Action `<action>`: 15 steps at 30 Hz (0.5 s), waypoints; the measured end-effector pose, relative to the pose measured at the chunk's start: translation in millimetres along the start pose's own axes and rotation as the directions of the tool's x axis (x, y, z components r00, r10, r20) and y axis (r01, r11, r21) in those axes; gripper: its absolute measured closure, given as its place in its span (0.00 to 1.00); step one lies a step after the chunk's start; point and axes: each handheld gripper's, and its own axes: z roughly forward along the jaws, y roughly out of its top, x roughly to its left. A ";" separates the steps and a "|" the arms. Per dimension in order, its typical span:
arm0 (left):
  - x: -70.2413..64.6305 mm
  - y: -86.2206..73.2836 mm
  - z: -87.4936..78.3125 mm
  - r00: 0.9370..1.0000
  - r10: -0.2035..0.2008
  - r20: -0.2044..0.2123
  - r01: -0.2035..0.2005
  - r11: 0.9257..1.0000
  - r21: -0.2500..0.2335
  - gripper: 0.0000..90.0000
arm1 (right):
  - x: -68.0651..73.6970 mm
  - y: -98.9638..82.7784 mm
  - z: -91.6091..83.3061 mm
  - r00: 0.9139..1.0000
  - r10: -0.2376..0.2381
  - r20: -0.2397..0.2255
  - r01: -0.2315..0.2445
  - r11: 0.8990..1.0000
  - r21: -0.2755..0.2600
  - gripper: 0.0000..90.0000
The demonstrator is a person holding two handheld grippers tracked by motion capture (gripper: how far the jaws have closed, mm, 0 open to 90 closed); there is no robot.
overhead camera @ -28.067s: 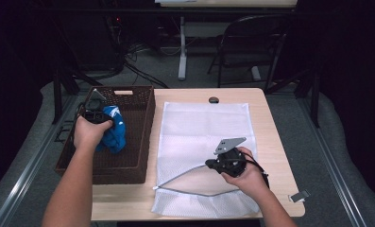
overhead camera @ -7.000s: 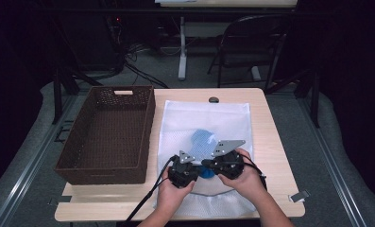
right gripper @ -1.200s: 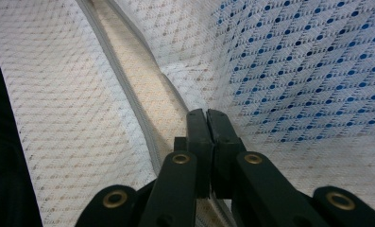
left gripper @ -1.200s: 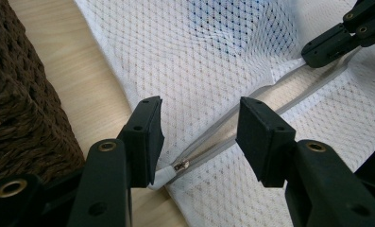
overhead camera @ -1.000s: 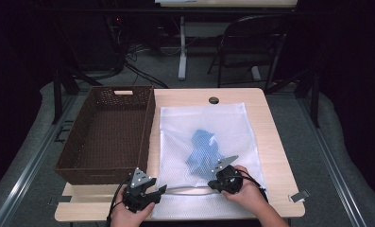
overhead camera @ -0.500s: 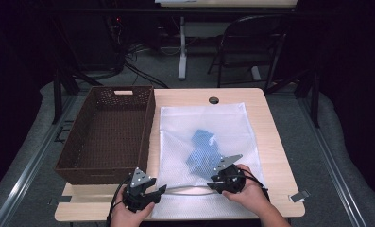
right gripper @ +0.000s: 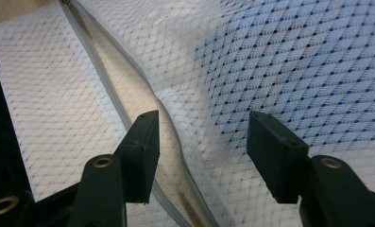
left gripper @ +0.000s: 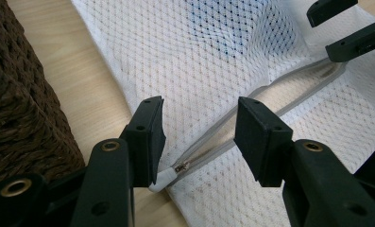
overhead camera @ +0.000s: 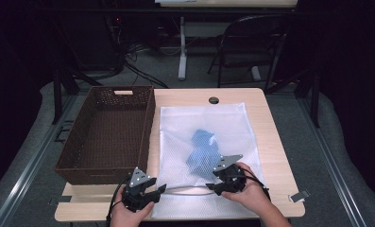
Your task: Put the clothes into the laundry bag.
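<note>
The right gripper (overhead camera: 217, 182) has just been opening; its jaws stand spread over the white mesh zip bag (overhead camera: 205, 137), pinching nothing, the grey zipper (right gripper: 128, 123) running between them. Just beyond its right jaw the blue cloth (right gripper: 308, 61) shows through the mesh. The left gripper (overhead camera: 154, 193) stands spread at the zipper's end, pads clear. Beside it stands the brown woven basket (overhead camera: 74, 161) on the bench (overhead camera: 275, 156).

White mesh bag (overhead camera: 208, 137) lies flat — blue cloth (overhead camera: 202, 150) inside, zipper (left gripper: 251, 111) partly open.
</note>
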 end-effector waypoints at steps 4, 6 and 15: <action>1.4 0.5 0.1 1.000 -0.010 0.003 0.010 1.000 -0.003 0.58 | 0.5 1.2 -4.8 1.000 0.011 0.013 -0.011 1.000 -0.017 0.50; 1.9 0.7 0.0 1.000 -0.015 0.006 0.015 1.000 0.000 0.58 | 0.2 1.6 -8.2 1.000 0.017 0.025 -0.017 1.000 -0.025 0.49; 4.0 1.1 -2.1 0.999 -0.033 -0.003 0.033 0.999 -0.004 0.57 | -4.0 5.6 -26.1 0.996 0.040 0.082 -0.034 0.997 -0.074 0.47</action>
